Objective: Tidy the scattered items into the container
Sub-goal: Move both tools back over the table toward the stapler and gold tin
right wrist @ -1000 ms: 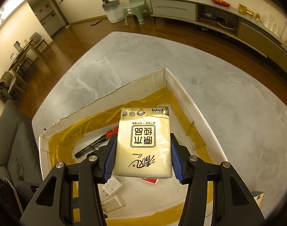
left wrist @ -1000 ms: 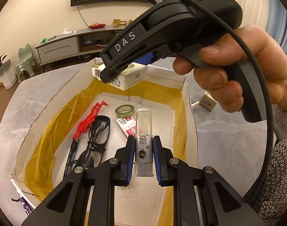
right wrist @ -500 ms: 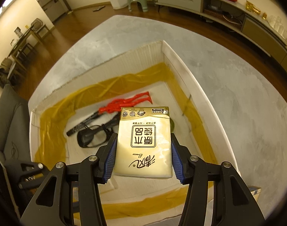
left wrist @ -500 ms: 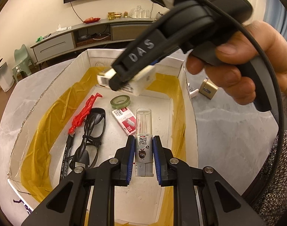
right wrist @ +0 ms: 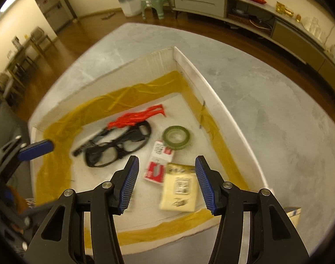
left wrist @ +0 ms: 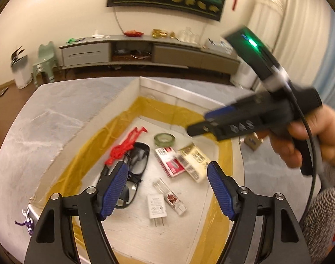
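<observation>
A white box (left wrist: 132,90) (right wrist: 213,101) lined with yellow tape sits on the grey table. Inside lie black glasses (left wrist: 136,160) (right wrist: 114,147), a red clip (left wrist: 125,145) (right wrist: 136,116), a green tape roll (left wrist: 164,138) (right wrist: 176,136), a red-and-white pack (left wrist: 170,162) (right wrist: 158,165), a yellow tissue pack (left wrist: 192,161) (right wrist: 179,190), a clear tube (left wrist: 169,194) and a white charger plug (left wrist: 156,206). My left gripper (left wrist: 167,189) hangs open above the box floor, holding nothing. My right gripper (right wrist: 165,182) is open over the tissue pack, apart from it.
A small gold box (left wrist: 253,140) and a carton corner (right wrist: 292,215) rest on the table right of the container. A tiny purple figure (left wrist: 26,222) lies at the table's left edge. A hand (left wrist: 310,136) holds the right gripper's handle. A long sideboard (left wrist: 145,52) stands behind.
Both grippers opened. The tube dropped from the left one onto the box floor beside the plug; the tissue pack dropped from the right one next to the red pack. The right gripper swung rightward.
</observation>
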The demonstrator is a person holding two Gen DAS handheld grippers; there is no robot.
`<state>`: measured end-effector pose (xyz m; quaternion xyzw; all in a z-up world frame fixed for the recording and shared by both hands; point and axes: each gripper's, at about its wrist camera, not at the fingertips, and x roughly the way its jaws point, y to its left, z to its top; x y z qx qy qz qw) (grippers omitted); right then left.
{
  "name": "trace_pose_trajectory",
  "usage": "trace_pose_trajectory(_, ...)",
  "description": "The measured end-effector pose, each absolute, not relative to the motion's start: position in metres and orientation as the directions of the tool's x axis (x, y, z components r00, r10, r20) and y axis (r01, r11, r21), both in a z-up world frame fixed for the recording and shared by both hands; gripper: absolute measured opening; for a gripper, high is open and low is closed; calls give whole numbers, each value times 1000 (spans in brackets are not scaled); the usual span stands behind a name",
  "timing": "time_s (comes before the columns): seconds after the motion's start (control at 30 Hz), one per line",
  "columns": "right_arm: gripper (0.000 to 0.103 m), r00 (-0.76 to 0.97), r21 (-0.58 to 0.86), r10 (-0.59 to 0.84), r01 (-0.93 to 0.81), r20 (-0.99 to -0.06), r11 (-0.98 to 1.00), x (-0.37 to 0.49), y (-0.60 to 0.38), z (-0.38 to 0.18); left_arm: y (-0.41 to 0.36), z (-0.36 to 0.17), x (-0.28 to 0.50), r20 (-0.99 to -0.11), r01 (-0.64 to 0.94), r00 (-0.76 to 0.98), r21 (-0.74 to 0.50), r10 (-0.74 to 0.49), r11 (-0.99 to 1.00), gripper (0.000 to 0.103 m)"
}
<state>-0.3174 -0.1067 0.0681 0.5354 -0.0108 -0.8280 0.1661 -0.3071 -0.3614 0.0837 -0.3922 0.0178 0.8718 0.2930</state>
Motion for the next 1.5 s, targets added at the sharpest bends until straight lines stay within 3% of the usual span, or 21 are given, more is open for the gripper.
trace_pose_trajectory(0.1, 57, -400, 293, -396, 294, -827, -910, -297, -102, 77, -361, 91, -305, -669, -528, -541, -202, 510, -825, 76)
trace_pose_trajectory(0.37, 57, -547, 313, -466, 354, -695, -881, -237, -84, 94, -344, 108, -287, -635, -577, -556, -169, 536, -799, 76)
trace_pose_trajectory(0.73, 57, -706, 330, -451, 314, -546, -890, -156, -6, 101, -271, 130, -232, -559, -762, -500, -80, 661, -643, 76)
trace_pose_trajectory(0.97, 57, -732, 364, -369, 176, -573, -915, -139, 54, 70, -212, 122, -211, -576, -823, -439, -51, 690, -566, 76)
trace_pose_trajectory(1.2, 57, -710, 301, -211, -2, -672, -954, -143, 109, 42, -153, 87, -222, -652, -809, -422, -44, 631, -587, 76)
trace_pose_trajectory(1.5, 60, -603, 125, -130, 50, -787, -991, -196, 121, 12, -94, 30, -266, -715, -781, -479, 81, 509, -620, 79)
